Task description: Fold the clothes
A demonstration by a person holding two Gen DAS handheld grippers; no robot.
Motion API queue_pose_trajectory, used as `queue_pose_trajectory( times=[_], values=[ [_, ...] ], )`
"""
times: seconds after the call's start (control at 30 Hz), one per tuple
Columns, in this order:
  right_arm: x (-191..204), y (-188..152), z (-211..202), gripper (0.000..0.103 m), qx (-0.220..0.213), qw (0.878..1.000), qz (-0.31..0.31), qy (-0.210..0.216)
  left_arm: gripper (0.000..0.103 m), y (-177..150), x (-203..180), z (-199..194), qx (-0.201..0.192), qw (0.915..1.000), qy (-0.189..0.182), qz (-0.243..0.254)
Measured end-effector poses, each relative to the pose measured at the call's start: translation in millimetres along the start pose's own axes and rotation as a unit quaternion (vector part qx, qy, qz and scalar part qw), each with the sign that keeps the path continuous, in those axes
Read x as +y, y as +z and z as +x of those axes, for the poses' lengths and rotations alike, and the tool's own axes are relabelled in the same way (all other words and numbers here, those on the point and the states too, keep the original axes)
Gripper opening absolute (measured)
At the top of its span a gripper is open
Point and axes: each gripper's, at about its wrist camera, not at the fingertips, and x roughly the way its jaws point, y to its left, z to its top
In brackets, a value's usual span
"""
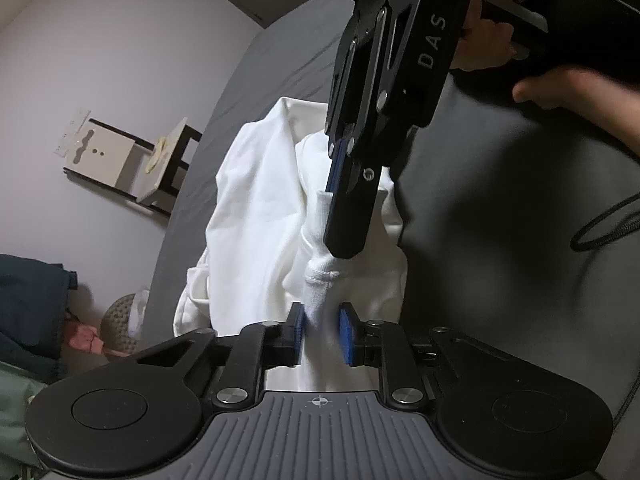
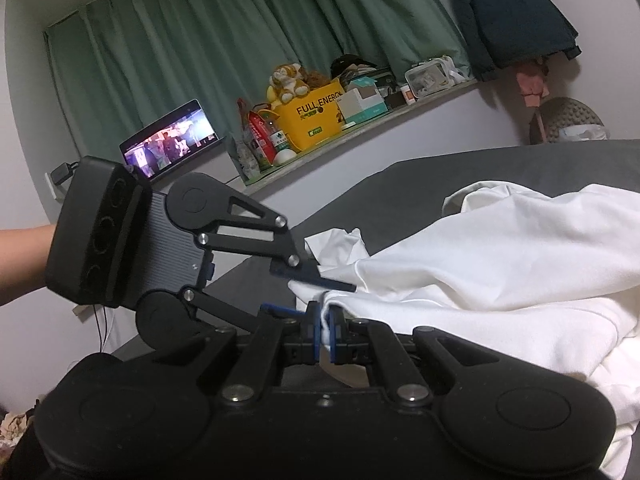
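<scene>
A white garment point(image 1: 256, 208) lies bunched on a grey bed point(image 1: 276, 60). It also shows in the right wrist view point(image 2: 500, 264). My left gripper point(image 1: 323, 330) has its blue pads on either side of a white ribbed cuff with a gap on both sides. My right gripper point(image 2: 327, 338) is shut on a white edge of the same garment. In the left wrist view the right gripper point(image 1: 340, 216) reaches down from above and pinches the cloth just beyond my left pads. In the right wrist view the left gripper point(image 2: 316, 276) comes in from the left, close to my right pads.
A small white and black side table point(image 1: 132, 160) stands against the wall beside the bed. A windowsill holds a yellow box point(image 2: 316, 120), a lit tablet point(image 2: 172, 140) and clutter under green curtains. A dark jacket point(image 2: 508, 16) hangs at the right. A black cable point(image 1: 600, 224) lies on the bed.
</scene>
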Motion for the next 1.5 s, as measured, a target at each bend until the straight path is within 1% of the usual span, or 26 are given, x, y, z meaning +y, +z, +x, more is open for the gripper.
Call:
queue_pose_trajectory(
  times=[0.07,0.17,0.2,0.27,0.37,0.47,0.5,0.6,0.63,0.7,0.73,0.83,0.9,0.97,1.07,1.13,1.17,1.2,1.23,1.3,1.33,1.37,1.4,1.43,1.47,1.5],
  values=[
    [-2,0,0,0.005,0.000,1.000,0.007,0.000,0.013,1,-3,-2,0.000,1.0000,0.007,-0.004],
    [-3,1,-1,0.005,-0.003,1.000,0.014,0.004,0.011,1,-7,-4,0.000,0.9998,0.013,-0.015],
    [-3,0,-1,0.005,-0.002,1.000,0.013,0.005,0.005,1,-8,-4,0.000,0.9997,0.015,-0.021],
    [-2,0,1,0.005,0.002,1.000,0.011,0.005,0.004,1,-11,-4,0.004,0.9992,0.020,-0.034],
    [-2,-1,1,0.005,0.004,1.000,0.011,0.006,0.003,0,-15,-5,0.006,0.9973,0.042,-0.060],
    [-3,-1,1,0.006,0.005,1.000,0.012,0.012,0.003,-2,-22,-8,0.006,0.9930,0.072,-0.093],
    [-3,-1,2,0.008,0.008,1.000,0.012,0.014,0.002,-2,-25,-9,0.007,0.9909,0.084,-0.105],
    [0,-3,5,0.010,0.013,1.000,0.005,0.016,0.002,-5,-31,-11,0.014,0.9808,0.128,-0.147],
    [2,-3,6,0.010,0.016,1.000,-0.001,0.017,0.002,-7,-32,-12,0.017,0.9744,0.148,-0.169],
    [8,-5,8,0.021,0.022,0.999,-0.016,0.017,0.002,-13,-32,-15,0.023,0.9588,0.185,-0.215],
    [11,-7,10,0.025,0.027,0.999,-0.024,0.013,0.002,-18,-31,-17,0.025,0.9487,0.203,-0.241],
    [20,-10,14,0.028,0.038,0.998,-0.041,0.006,0.002,-35,-30,-21,0.037,0.9223,0.248,-0.294],
    [24,-12,14,0.030,0.042,0.998,-0.047,0.000,0.002,-48,-29,-22,0.045,0.9070,0.269,-0.321],
    [27,-14,15,0.033,0.046,0.997,-0.059,-0.013,0.002,-66,-29,-24,0.046,0.8874,0.290,-0.355],
    [34,-15,18,0.037,0.058,0.994,-0.083,-0.046,0.002,-94,-34,-23,0.044,0.8589,0.313,-0.403],
    [40,-18,23,0.039,0.073,0.988,-0.107,-0.080,0.002,-107,-36,-20,0.046,0.8452,0.320,-0.425],
    [45,-19,28,0.040,0.086,0.984,-0.124,-0.100,0.002,-113,-35,-19,0.045,0.8397,0.324,-0.434],
    [49,-21,33,0.041,0.099,0.978,-0.141,-0.119,0.002,-115,-34,-17,0.042,0.8384,0.325,-0.435],
    [57,-25,38,0.041,0.115,0.967,-0.176,-0.142,0.002,-116,-31,-14,0.039,0.8381,0.327,-0.435],
    [74,-33,50,0.042,0.149,0.938,-0.252,-0.186,0.002,-120,-27,-7,0.033,0.8368,0.328,-0.437],
    [83,-40,55,0.043,0.163,0.917,-0.301,-0.207,0.002,-123,-26,-3,0.029,0.8356,0.328,-0.440],
    [92,-47,60,0.046,0.177,0.891,-0.351,-0.227,0.003,-127,-24,0,0.027,0.8347,0.325,-0.444],
    [102,-56,65,0.050,0.188,0.860,-0.403,-0.250,0.003,-131,-24,1,0.023,0.8323,0.324,-0.449],
    [108,-63,68,0.052,0.193,0.837,-0.438,-0.265,0.003,-134,-23,0,0.019,0.8296,0.322,-0.456],
    [111,-68,69,0.056,0.198,0.821,-0.461,-0.274,0.003,-138,-23,0,0.014,0.8268,0.321,-0.462],
    [111,-71,68,0.060,0.203,0.809,-0.473,-0.283,0.003,-141,-22,-1,0.010,0.8225,0.320,-0.470]
  ],
)
